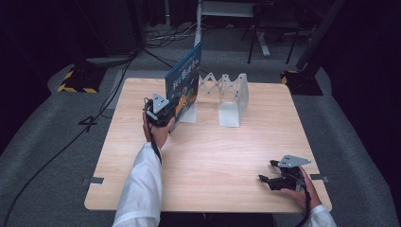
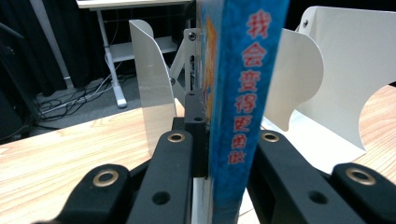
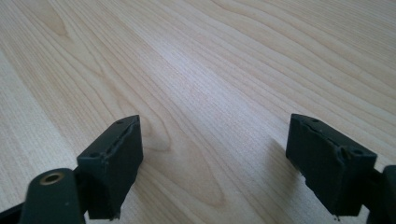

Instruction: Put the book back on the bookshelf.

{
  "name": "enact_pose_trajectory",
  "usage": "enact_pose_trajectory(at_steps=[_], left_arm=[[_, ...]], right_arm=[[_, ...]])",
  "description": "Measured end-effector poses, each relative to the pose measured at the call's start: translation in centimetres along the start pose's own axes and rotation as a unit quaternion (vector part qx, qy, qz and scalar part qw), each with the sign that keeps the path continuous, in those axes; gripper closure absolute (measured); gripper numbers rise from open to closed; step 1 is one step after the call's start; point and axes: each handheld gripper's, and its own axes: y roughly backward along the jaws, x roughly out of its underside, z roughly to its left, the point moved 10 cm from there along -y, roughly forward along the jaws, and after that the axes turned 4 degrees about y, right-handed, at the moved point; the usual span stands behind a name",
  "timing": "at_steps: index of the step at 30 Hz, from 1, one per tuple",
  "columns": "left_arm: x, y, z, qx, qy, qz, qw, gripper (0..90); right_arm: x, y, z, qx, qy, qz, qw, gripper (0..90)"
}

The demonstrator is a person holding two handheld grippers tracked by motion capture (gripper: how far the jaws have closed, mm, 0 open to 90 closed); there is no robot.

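Jaws of the left gripper point(image 1: 176, 112) clamp the blue book point(image 1: 185, 78) upright, upper centre; right gripper point(image 1: 265, 178) gapes, lower right.

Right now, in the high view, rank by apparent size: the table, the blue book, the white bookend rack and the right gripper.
1. Table, by far the largest.
2. Blue book and white bookend rack: look about alike, so I won't rank them.
3. Right gripper, smallest, though it lies nearest the camera.

White expanding book rack point(image 1: 227, 97) on the pale wooden table point(image 1: 208, 161); black cables point(image 1: 165, 35) on grey floor point(image 1: 42, 156) behind.
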Motion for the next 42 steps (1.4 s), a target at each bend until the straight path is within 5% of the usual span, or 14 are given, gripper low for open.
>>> enact_pose_trajectory(at_steps=[19, 42], left_arm=[[0.7, 0.4, 1.4, -0.018, 0.047, -0.016, 0.9986, 80.6], [1.7, 1.6, 1.7, -0.01, 0.058, -0.021, 0.998, 74.4]], right_arm=[[0.0, 0.0, 0.0, 0.0, 0.0, 0.0, 1.0, 18.9], [0.0, 0.0, 0.0, 0.001, 0.0, 0.0, 1.0, 18.7]])
